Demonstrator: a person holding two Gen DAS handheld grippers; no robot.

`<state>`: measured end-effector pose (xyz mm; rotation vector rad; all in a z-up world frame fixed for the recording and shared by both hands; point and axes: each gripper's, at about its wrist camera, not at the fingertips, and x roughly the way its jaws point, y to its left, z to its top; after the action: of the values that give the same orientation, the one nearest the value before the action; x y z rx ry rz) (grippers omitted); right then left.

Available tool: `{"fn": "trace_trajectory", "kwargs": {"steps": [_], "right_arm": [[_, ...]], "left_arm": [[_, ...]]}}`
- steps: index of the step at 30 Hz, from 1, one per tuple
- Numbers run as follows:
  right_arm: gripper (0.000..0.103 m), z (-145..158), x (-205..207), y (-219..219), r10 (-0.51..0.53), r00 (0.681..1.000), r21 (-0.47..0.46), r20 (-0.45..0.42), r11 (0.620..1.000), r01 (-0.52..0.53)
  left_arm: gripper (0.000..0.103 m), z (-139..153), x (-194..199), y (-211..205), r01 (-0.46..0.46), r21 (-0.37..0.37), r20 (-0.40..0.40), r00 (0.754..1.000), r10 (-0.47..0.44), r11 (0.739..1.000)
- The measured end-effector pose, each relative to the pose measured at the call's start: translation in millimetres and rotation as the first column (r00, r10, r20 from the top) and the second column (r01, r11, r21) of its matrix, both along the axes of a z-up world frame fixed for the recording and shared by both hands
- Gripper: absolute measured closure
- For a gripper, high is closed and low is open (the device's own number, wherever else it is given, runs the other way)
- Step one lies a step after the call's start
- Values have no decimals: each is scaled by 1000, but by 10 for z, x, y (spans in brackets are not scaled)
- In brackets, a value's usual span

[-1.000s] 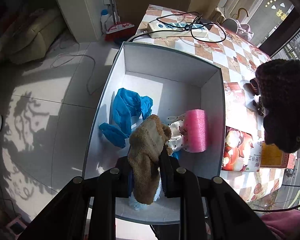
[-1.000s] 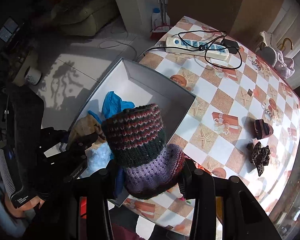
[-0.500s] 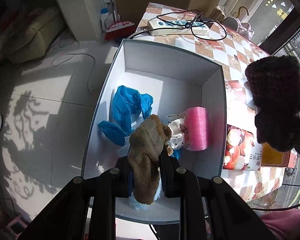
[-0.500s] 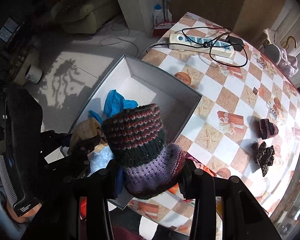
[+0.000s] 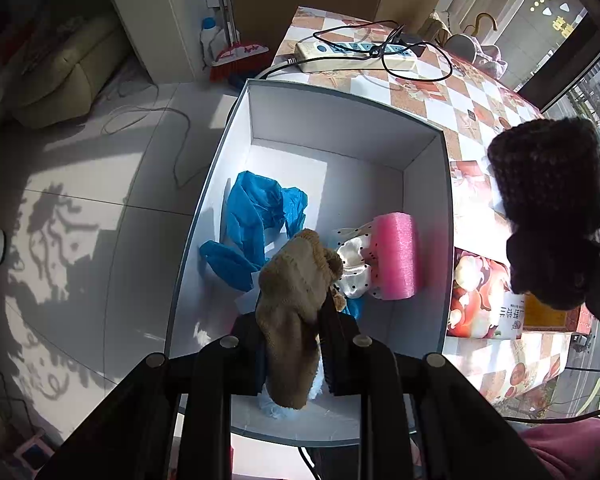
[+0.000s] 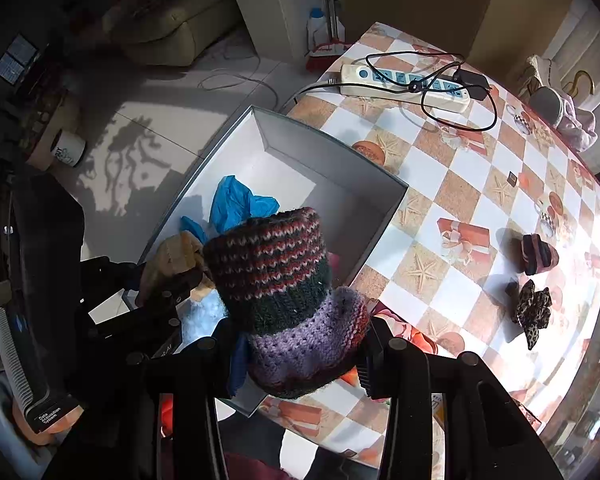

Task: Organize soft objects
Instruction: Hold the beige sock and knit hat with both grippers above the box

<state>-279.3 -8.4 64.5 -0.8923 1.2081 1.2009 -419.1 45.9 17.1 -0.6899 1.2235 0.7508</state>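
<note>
Now we hold a brown sock (image 5: pixel 296 312) clenched in our left tongs (image 5: pixel 296 354), hanging over the near end of the white box (image 5: pixel 424 216). Below and beyond it in the box lie a blue bag (image 5: pixel 256 216), a pink foam roll (image 5: pixel 396 256) and a white dotted cloth (image 5: pixel 354 268) touching that roll. Our right tongs (image 6: pixel 296 356) grip a striped knit hat (image 6: pixel 276 276), their pads pressed into its purple band, above the box's near right corner. The box sits at the left edge of the checkered bench (image 6: pixel 452 184). Farther right on the bench lie a dark striped piece (image 6: pixel 538 254) and a leopard scrunchie (image 6: pixel 532 308), near each other. At the far end rests a power strip (image 6: pixel 404 84) with a black cable looped over it.
</note>
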Motion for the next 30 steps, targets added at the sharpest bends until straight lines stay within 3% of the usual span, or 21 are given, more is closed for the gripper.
{"fn": "trace_trajectory", "kwargs": {"steps": [30], "right_arm": [[59,-23,-40,-12,3,1000,-4,-2,1000,-3]], "left_arm": [[80,12,-43,0,-7,8,-5,1000,7,1000]]}}
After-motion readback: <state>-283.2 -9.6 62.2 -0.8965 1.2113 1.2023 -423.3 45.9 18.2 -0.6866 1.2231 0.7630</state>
